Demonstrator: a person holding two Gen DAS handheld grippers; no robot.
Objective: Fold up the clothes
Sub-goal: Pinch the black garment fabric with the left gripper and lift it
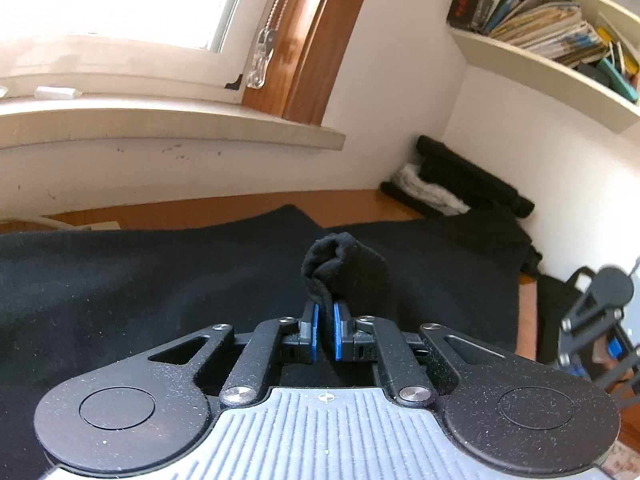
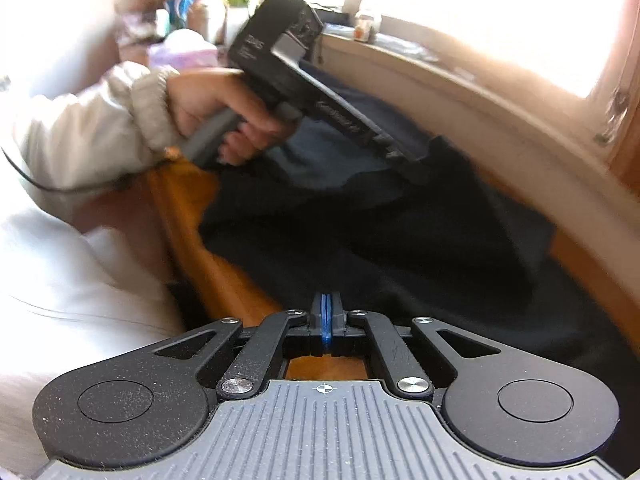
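Observation:
A black garment point(image 1: 140, 280) lies spread over a wooden table point(image 1: 224, 206). My left gripper point(image 1: 325, 312) is shut on a bunched fold of that garment, which sticks up between the blue pads point(image 1: 316, 320). In the right wrist view a hand in a cream sleeve point(image 2: 140, 112) holds the left gripper point(image 2: 416, 170), its tip buried in the black garment point(image 2: 400, 248). My right gripper point(image 2: 326, 300) is shut, blue pads pressed together at the garment's near edge above bare table wood point(image 2: 240, 280). No cloth shows between them.
A stack of folded black and white clothes point(image 1: 452, 184) sits in the far corner against the wall. A window sill point(image 1: 160, 128) runs along the table's far side, and a bookshelf point(image 1: 560, 32) hangs upper right. Bottles and jars point(image 2: 208, 12) crowd the far end.

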